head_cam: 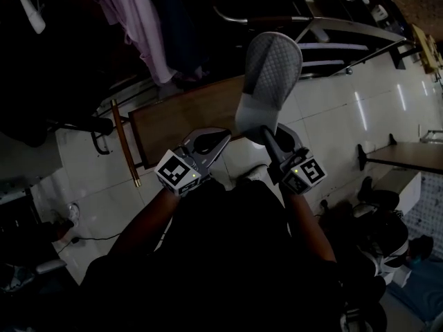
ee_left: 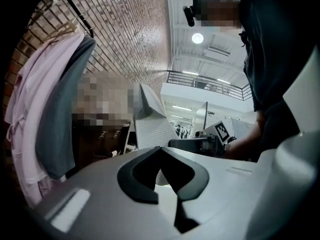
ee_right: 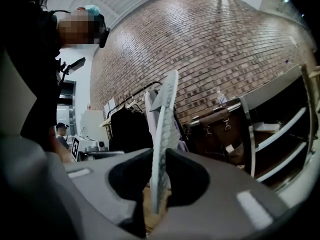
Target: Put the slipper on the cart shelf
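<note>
A grey slipper [head_cam: 268,71] with a textured sole stands upright, heel down, with my right gripper [head_cam: 267,133] shut on its heel end. In the right gripper view the slipper [ee_right: 165,119] shows edge-on, pinched between the dark pads of the right gripper [ee_right: 159,160]. My left gripper [head_cam: 223,140] hangs just left of it, shut, nothing between its jaws; its tips [ee_left: 160,151] meet. From the left gripper view the slipper's sole [ee_left: 152,126] and the right gripper [ee_left: 200,144] lie ahead. The metal cart [head_cam: 346,30] with its shelves stands beyond the slipper, upper right.
A brown wooden board or table [head_cam: 183,113] lies under the grippers, and a wooden stick [head_cam: 127,144] leans at its left. Pink and dark garments [head_cam: 138,19] hang on a rack at the upper left. Open shelving [ee_right: 280,134] stands against a brick wall. White tiled floor surrounds everything.
</note>
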{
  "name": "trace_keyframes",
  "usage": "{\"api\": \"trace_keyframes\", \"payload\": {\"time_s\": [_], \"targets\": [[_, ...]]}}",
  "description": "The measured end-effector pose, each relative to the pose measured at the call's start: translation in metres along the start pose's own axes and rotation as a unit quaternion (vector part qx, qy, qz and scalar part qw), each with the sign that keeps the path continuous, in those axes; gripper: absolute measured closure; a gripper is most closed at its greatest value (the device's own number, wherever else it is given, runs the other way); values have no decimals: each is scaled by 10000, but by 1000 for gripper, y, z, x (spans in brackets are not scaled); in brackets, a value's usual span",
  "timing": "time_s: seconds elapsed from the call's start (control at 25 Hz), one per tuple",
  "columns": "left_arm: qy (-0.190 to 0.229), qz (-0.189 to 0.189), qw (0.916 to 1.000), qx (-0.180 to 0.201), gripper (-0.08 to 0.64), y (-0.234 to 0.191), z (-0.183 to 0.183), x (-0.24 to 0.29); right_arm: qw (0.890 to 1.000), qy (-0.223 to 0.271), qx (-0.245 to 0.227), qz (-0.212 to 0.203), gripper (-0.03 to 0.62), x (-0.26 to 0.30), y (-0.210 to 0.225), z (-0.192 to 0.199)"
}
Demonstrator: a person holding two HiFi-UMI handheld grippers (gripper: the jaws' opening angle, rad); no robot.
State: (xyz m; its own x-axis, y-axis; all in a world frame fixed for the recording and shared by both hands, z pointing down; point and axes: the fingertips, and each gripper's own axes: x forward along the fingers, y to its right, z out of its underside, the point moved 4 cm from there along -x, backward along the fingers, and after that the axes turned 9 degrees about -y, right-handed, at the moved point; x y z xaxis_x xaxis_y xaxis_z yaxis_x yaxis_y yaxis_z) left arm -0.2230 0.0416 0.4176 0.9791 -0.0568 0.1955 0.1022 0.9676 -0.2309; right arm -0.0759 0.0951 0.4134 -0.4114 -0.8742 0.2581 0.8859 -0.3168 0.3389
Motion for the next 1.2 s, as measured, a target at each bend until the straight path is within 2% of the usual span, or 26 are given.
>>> {"api": "trace_keyframes", "payload": {"time_s": [0.36,0.6,0.84,1.04,1.2], "targets": [[-99,230,9994,221,558,50,-33,86,9992,330,54,226,528,-80,60,-10],[-293,359,9981,394,558,98,-39,163,9982,523,13,309,528,-143,115,-15],[-318,460,9972,499,558,146,-49,234,9975,613,-85,344,528,-204,162,-22],[-323,547,9965,534,558,168,-47,269,9962,719,-25,486,528,-243,190,-21],[-528,620,9946,637,558,181,-47,286,9947,803,62,633,528,-263,208,-13]]}}
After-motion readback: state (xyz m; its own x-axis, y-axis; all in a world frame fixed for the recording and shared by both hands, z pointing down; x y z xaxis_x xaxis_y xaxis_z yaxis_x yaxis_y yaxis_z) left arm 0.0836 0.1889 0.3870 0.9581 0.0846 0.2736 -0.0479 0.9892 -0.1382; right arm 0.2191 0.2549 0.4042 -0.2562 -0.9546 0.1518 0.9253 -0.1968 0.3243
